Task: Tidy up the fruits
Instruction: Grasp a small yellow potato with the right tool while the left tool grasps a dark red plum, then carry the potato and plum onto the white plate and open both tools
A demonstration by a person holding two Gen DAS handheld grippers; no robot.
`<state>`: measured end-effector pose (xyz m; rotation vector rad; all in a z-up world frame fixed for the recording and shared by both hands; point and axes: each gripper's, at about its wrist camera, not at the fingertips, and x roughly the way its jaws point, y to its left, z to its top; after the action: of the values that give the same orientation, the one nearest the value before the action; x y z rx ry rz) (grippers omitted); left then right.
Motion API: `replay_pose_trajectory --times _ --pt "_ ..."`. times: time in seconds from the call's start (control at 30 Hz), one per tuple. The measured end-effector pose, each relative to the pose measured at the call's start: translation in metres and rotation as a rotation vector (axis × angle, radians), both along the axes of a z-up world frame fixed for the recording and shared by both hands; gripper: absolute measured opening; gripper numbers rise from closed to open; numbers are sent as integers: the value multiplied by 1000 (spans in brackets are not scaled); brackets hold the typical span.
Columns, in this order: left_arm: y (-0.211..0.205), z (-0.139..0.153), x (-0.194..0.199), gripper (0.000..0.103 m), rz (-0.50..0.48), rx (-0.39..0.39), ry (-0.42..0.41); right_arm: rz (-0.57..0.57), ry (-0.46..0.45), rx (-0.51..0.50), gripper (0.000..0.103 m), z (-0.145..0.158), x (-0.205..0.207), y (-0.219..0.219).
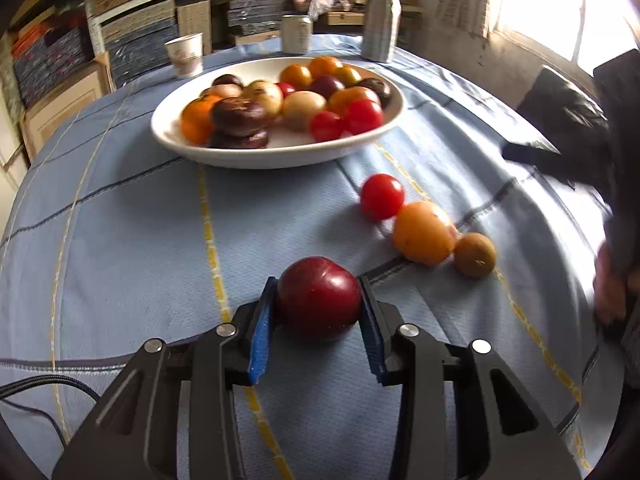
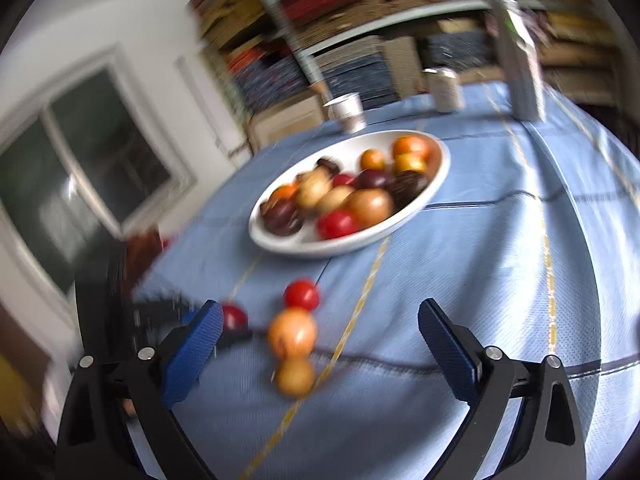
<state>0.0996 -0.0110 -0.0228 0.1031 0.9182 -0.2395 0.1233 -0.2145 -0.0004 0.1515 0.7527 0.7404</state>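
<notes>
My left gripper (image 1: 319, 298) is shut on a dark red plum (image 1: 319, 296), low over the blue tablecloth. Beyond it lie a red tomato (image 1: 382, 196), an orange fruit (image 1: 424, 233) and a small brown fruit (image 1: 475, 255) in a row. A white bowl (image 1: 276, 155) full of mixed fruits stands farther back. My right gripper (image 2: 320, 320) is open and empty above the cloth; the tomato (image 2: 301, 294), orange fruit (image 2: 292, 332) and brown fruit (image 2: 295, 376) lie between its fingers' line of sight. The plum (image 2: 234, 317) shows at its left finger. The bowl (image 2: 440, 176) is behind.
A paper cup (image 1: 185, 55), a can (image 1: 296, 34) and a tall metal bottle (image 1: 381, 16) stand at the table's far edge. Shelves of stacked fabric fill the back wall. A dark sleeve (image 1: 568, 120) shows at the right. A window is at the right.
</notes>
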Motion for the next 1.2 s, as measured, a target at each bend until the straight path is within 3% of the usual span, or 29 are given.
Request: replay_pose_trajectory --times 0.13,0.2,0.37,0.57,0.63,0.93,1.03,1.2 --pt "9 1 1 38 37 -28 1 103 -43 -136 88 -4 -23 26" --pt "11 2 1 38 45 -30 2 117 -51 -194 77 -8 -28 35" --pt "10 0 1 38 43 -24 7 130 -20 -240 52 -15 -26 41" --pt "9 0 1 38 42 -22 10 151 13 -292 39 -25 -24 51" --pt "10 0 1 38 42 -23 9 150 13 -287 29 -24 -25 50" --pt "8 7 -2 38 40 -22 -28 141 29 -218 28 -17 -21 41" --pt "9 28 -1 38 56 -36 -92 110 -3 -146 28 2 -18 25" --pt "15 80 37 37 92 -51 -171 40 -99 -112 28 53 9 13"
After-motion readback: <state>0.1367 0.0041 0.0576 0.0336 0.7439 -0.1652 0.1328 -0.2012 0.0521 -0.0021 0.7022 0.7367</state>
